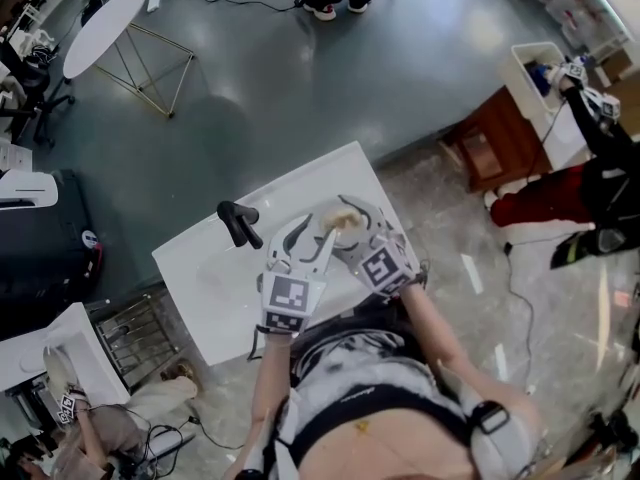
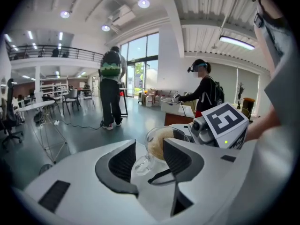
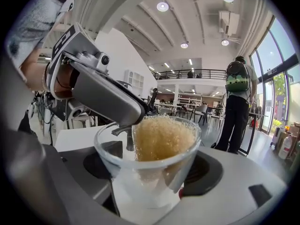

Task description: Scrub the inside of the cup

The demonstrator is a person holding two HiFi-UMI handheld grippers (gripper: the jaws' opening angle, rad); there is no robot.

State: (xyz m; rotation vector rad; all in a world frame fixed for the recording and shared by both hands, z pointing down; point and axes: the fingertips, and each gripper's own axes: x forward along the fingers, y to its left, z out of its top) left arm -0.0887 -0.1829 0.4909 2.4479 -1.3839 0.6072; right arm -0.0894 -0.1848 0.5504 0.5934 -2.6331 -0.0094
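Observation:
A clear glass cup [image 3: 147,172] sits between the jaws of my right gripper [image 3: 151,175], which is shut on its lower body. A tan sponge [image 3: 161,137] stands inside the cup and rises just past the rim. My left gripper [image 2: 147,159] is open, and the cup [image 2: 151,151] with its sponge [image 2: 157,142] shows just beyond its dark pads [image 2: 123,161]. In the right gripper view one left finger [image 3: 105,97] hangs over the cup's left rim, beside the sponge. In the head view both grippers meet over the white table [image 1: 210,278], left gripper [image 1: 298,246] beside the cup [image 1: 335,222].
A black handled object [image 1: 238,224] lies on the table left of the grippers. The table's far edge drops to grey floor. A round white table [image 1: 103,28] stands far left, a white bin [image 1: 535,78] and wooden cabinet [image 1: 490,148] at right. People stand nearby.

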